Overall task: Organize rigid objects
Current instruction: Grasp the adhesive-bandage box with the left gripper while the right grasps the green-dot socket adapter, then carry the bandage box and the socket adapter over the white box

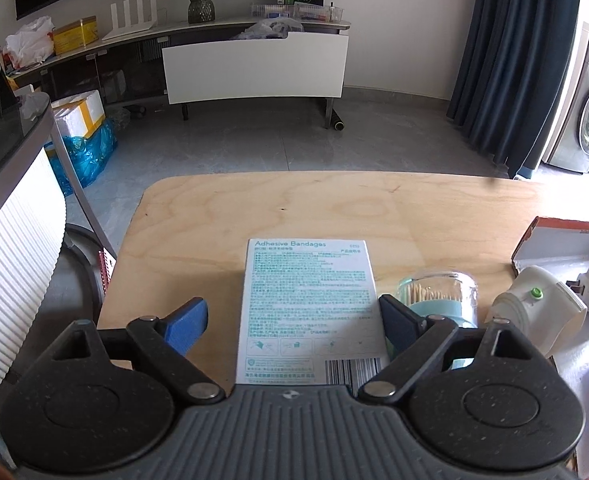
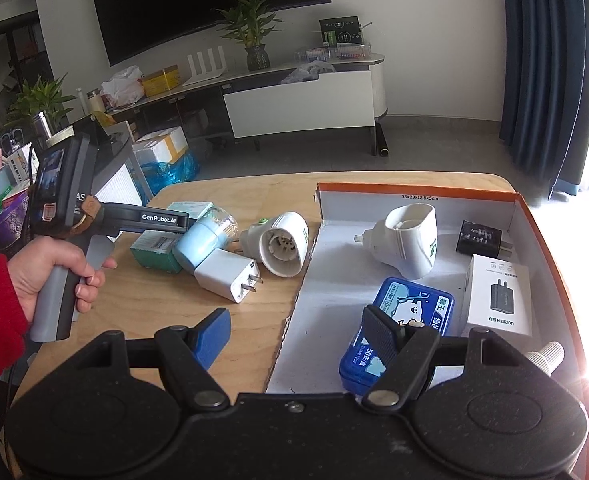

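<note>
The left gripper (image 1: 292,316) hangs with its jaws wide apart over the bandage box (image 1: 310,312), which lies flat on the wooden table (image 1: 214,216) near its left edge, with the toothpick jar (image 1: 440,294) just beside it. The right gripper (image 2: 298,338) is likewise spread, gripping nothing, above the near left wall of the cardboard tray (image 2: 414,192) at the table's right edge. Inside the tray lie a blue tin (image 2: 410,312), a white charger box (image 2: 498,300), a black charger (image 2: 480,238) and a white plug-in device (image 2: 410,240); a white charger (image 2: 226,274) and another plug-in device (image 2: 282,244) rest on the table just left of the tray.
</note>
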